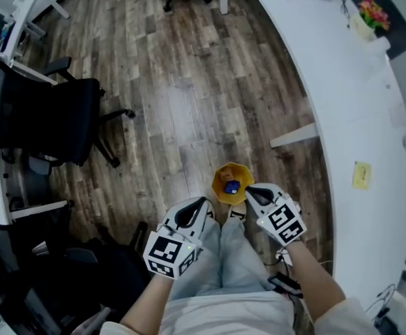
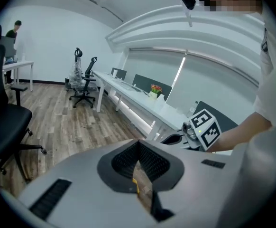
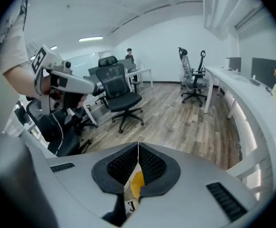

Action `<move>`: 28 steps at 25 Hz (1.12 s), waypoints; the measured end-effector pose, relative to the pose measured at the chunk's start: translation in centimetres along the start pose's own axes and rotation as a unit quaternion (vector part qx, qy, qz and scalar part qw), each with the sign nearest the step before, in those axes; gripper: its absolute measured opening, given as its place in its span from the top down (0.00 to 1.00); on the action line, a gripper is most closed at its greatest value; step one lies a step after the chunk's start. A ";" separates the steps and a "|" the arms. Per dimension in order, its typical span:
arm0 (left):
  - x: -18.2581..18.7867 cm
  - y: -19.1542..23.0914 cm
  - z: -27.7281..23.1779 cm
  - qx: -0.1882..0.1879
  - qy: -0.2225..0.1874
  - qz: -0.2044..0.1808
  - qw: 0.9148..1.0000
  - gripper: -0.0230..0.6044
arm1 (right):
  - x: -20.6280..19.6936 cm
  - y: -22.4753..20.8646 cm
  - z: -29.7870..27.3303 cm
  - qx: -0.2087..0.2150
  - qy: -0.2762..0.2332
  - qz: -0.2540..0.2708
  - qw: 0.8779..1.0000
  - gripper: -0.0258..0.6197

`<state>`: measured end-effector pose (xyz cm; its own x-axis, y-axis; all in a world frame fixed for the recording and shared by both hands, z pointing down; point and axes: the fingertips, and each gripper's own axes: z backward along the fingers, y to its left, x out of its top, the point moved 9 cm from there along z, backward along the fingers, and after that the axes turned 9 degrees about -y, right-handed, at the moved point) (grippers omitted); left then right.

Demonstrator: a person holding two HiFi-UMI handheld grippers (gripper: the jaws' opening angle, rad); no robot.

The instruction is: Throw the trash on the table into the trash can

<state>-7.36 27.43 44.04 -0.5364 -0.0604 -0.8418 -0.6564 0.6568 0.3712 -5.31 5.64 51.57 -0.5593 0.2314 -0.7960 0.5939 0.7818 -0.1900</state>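
Closest to the camera are the left gripper (image 1: pixel 197 206) and the right gripper (image 1: pixel 253 192), both with fingers clenched on nothing; through the small gap behind each pair only floor (image 1: pixel 189 103) and a bit of yellow appear. Just past their tips the yellow trash can (image 1: pixel 220 174) stands on the floor, with 1 blue piece of trash (image 1: pixel 231 186) inside, too small to identify. On the white counter (image 1: pixel 356 96) at the right lies 1 small yellow item (image 1: pixel 361 175), also unclear.

Trash can (image 1: pixel 219 178) on floor (image 1: pixel 189 82), trash (image 1: pixel 231 186) inside; desk (image 1: pixel 349 117) right of it, chair (image 1: pixel 63 117) left.
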 end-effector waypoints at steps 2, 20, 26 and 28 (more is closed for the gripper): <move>1.8 -1.0 1.2 -0.002 -0.005 -0.007 1.000 0.96 | 2.8 0.7 2.3 -0.010 -0.030 -0.010 0.999 0.91; 9.6 -7.3 5.8 -0.063 -0.039 -0.042 0.996 0.96 | 13.0 5.2 14.8 -0.074 -0.138 -0.043 0.987 0.91; 10.6 -7.8 5.9 -0.073 -0.038 -0.049 0.995 0.96 | 13.3 5.4 16.0 -0.090 -0.152 -0.039 0.984 0.91; 10.8 -7.8 6.1 -0.074 -0.036 -0.048 0.995 0.96 | 13.5 5.5 16.1 -0.093 -0.157 -0.040 0.982 0.91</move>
<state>-4.83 26.22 29.70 -0.4316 -0.0600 -0.9000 -0.7765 0.5325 0.3369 -0.31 3.75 30.53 -0.3767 -0.0026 -0.9263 0.4236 0.8889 -0.1747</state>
